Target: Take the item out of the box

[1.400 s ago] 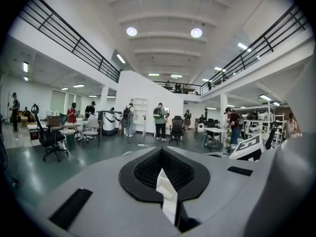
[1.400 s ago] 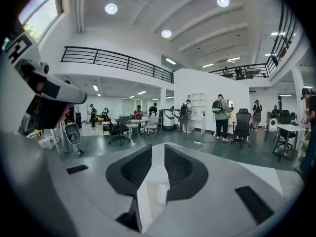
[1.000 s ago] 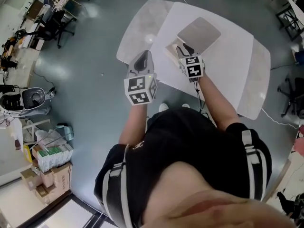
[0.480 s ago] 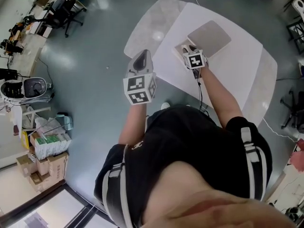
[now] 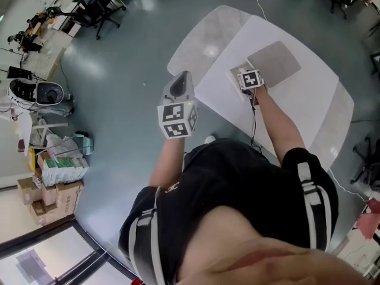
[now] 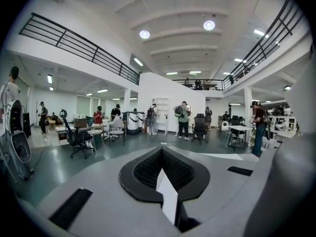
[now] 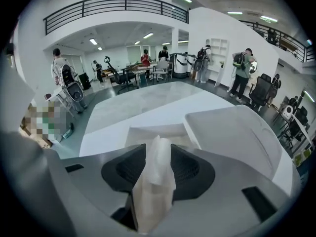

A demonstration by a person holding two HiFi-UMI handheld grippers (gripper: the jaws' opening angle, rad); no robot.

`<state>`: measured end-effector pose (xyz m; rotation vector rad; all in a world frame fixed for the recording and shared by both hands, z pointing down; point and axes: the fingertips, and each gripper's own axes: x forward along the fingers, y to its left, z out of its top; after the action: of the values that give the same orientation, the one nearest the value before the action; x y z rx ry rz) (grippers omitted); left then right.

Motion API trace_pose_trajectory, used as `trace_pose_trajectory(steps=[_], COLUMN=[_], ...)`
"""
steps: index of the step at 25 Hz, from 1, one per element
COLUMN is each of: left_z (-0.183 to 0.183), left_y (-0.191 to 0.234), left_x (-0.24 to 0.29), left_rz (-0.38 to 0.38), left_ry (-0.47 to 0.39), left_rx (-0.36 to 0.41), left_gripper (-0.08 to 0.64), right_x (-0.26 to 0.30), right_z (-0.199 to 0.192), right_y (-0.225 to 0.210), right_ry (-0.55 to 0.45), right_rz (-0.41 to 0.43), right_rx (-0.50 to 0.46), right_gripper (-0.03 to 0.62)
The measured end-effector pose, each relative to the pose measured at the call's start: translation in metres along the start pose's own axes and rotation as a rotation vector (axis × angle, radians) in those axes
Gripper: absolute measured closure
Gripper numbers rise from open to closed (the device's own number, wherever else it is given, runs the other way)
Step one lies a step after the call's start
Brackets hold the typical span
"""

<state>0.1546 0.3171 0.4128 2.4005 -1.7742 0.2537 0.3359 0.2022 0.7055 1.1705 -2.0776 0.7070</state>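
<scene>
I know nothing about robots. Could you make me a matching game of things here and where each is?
1 left gripper
2 right gripper
3 white tissue
4 box

A on the white table
B above the floor
C between jaws
D above the table

Pairs: 1-B, 2-D, 3-C, 4-A. The right gripper's jaws are opening, tissue between them.

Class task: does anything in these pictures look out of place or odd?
Slightly odd: a crumpled white tissue stands between the right gripper's opening jaws at the box, while the left gripper, shut on a thin white strip, hangs beyond the table over the floor.
</scene>
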Motion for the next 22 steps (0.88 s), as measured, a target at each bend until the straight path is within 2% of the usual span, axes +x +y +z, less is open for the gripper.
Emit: trace_pose_trajectory(steps=[2, 4, 5, 8, 14, 19, 22], left_z=[0.0, 0.0, -0.001, -0.004, -0.005, -0.008, -0.01], left_y=[0.004, 0.006, 0.007, 0.008, 0.016, 0.024, 0.027], left_x=[-0.001, -0.002, -0.002, -0.006, -0.013, -0.018, -0.017], left_rz=[0.013, 0.025, 0.031, 0.045, 0.076, 0.103, 0.104], left_ry=[0.006, 0.009, 0.01, 0.012, 0.019, 0.027, 0.031], left_rx=[-0.001, -0.001, -0.001, -0.002, -0.003, -0.007, -0.008], left_gripper=[0.548, 0.548, 0.548, 0.548, 0.548, 0.548, 0.548], right_x=[0.004, -0.001, 0.001, 0.016, 0.029, 0.037, 0.04], right_z=[0.003, -0.008, -0.013, -0.018, -0.028, -0.024, -0.02], right_y=[-0.009, -0.042, -0.049, -0.042, -0.044, -0.044, -0.042], right_ry=[0.017, 0.109, 0.136, 0.149, 0.227, 0.237, 0.24], right_rz=[-0.043, -0.208, -0.233, -0.174, -0.202, -0.188, -0.176], right_rx=[-0.028, -0.084, -0.102, -0.12, -0.137, -0.097, -0.107], right_gripper=[0.463, 0.462, 0.46, 0.453, 0.45, 0.453, 0.454])
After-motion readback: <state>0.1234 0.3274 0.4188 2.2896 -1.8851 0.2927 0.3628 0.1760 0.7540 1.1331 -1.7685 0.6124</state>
